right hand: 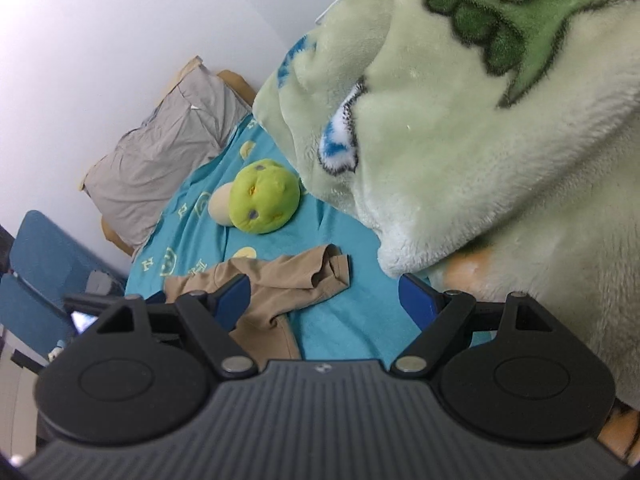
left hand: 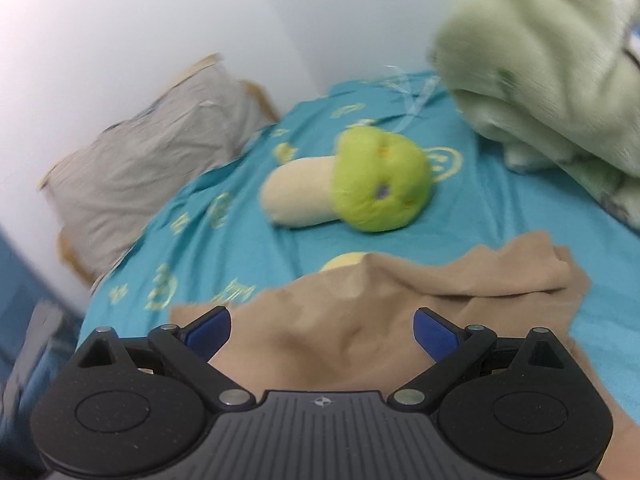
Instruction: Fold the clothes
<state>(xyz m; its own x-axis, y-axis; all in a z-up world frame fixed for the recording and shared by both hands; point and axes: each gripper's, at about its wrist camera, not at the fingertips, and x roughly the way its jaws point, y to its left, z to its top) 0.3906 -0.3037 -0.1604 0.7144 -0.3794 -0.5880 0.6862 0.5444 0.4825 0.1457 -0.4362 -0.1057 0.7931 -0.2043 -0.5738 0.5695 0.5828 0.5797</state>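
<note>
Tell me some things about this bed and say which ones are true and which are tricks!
1. The tan garment lies on the teal sheet. True.
2. The left tongs are squeezing the garment. False: they are open, holding nothing.
3. The mushroom plush toy has a green cap. True.
4. The pillow is bright red. False: it is grey.
5. The right tongs are open. True.

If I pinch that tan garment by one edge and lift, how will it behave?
The tan garment will probably droop limply, since it lies creased and bunched on the bedsheet. It looks thin, so likely light. Its folded layers may slide apart.
</note>
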